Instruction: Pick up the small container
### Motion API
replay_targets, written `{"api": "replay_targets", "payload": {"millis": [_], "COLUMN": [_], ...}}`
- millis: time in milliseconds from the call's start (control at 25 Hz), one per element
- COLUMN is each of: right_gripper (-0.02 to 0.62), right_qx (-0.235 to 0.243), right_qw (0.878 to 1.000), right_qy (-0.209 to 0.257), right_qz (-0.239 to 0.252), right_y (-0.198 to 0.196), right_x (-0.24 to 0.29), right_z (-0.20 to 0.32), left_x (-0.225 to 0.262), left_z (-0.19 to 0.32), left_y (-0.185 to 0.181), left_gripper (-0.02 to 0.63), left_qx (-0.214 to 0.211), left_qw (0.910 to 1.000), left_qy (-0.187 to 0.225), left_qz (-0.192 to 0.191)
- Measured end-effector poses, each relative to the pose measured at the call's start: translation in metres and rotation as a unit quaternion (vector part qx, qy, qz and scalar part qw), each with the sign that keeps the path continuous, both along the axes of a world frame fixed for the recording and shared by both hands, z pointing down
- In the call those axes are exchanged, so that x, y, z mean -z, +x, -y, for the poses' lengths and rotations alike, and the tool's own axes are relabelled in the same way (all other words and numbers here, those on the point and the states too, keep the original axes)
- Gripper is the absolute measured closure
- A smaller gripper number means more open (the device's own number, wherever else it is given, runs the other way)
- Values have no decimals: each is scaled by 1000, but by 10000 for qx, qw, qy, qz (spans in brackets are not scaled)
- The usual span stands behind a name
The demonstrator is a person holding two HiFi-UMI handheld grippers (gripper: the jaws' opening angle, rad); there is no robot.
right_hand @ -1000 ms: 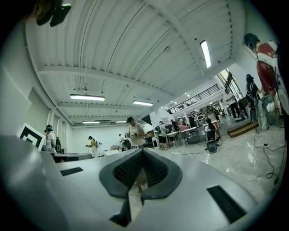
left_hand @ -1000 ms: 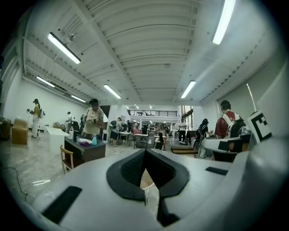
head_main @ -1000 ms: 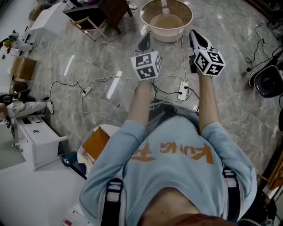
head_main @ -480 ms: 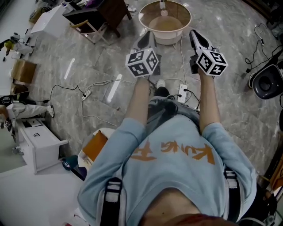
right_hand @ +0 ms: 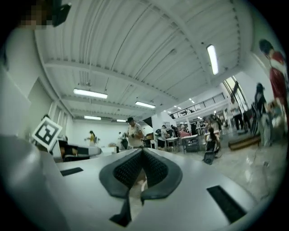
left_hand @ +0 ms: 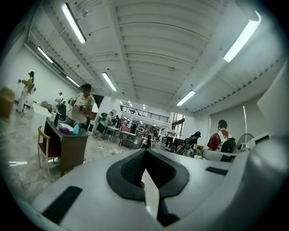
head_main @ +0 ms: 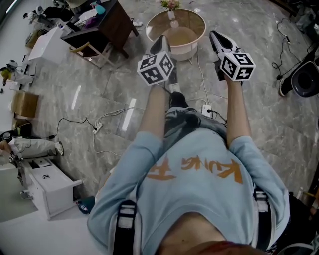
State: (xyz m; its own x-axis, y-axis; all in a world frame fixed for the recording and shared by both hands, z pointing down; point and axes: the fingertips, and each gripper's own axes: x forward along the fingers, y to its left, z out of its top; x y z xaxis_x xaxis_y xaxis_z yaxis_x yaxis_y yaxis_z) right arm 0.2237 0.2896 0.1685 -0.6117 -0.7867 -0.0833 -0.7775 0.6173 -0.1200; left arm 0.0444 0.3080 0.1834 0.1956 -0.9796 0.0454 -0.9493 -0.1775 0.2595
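- Currently holds the left hand-held gripper [head_main: 160, 40] level above the marble floor [head_main: 259, 124], its tip in line with the near rim of the round table [head_main: 203, 27] in the head view.
- Keeps it clenched: dark pads [left_hand: 128, 171] meeting at the tips in the left gripper view, nothing between them.
- Holds the right hand-held gripper [head_main: 215, 36] alongside, well apart from the left and just beside the table's right edge as seen from above.
- Likewise clenched and empty, with its pads [right_hand: 156, 170] pressed together in the right gripper view.
- Carries a marker cube on each: the left cube [head_main: 155, 68] and the right cube [head_main: 236, 65].
- Finds the small container [head_main: 172, 14] upright near the far edge of the round table, with what looks like a sprig of flowers above it.
- Touches it with neither hand-held gripper.
- Wears a light blue shirt [head_main: 199, 189] with orange print and dark shoulder straps.
- Stands over loose cables [head_main: 117, 110] and a white power strip [head_main: 206, 108] on the floor.
- Has, off to the left, a dark wooden table [head_main: 107, 20], a chair [head_main: 92, 50] beside it, and a white cabinet [head_main: 50, 187] lower down.
- Looks, through both gripper views, into a large hall with ceiling strip lights and other people far off.
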Motion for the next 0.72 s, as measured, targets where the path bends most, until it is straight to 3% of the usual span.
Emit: {"api": "replay_targets", "payload": {"millis": [80,200,360,480,600,720], "right_gripper": [581,581,581,581,581,581], "right_qx": [-105,-36,22,-232,-529,-769], "right_qw": [9973,9944,9962,9914,9931,9934], "right_qy": [306,584,425,158,-170,-505], "right_qz": [-664,-879,-759,-1275,-1036,-678], "right_y": [-14,-39,-85,-113,-119,-134], "right_x": [-4,-9,-31,-66,-98,-135], "right_z": [21,64,144,205,263,320], "left_x": [-9,-20,-36,-62,-88,-115], "left_z": [26,75,155,208,263,325], "left_y": [-7,-22,-65,-107,-132,-142], "left_gripper": [583,583,583,583,583,583], "left_qx": [-20,-71,-35,50,50,-209], "left_qw": [10000,9999,9998,9979,9949,9903], "left_qy": [-3,36,-165,-582,-866,-1002], "left_qz": [77,-68,60,281,518,941]}}
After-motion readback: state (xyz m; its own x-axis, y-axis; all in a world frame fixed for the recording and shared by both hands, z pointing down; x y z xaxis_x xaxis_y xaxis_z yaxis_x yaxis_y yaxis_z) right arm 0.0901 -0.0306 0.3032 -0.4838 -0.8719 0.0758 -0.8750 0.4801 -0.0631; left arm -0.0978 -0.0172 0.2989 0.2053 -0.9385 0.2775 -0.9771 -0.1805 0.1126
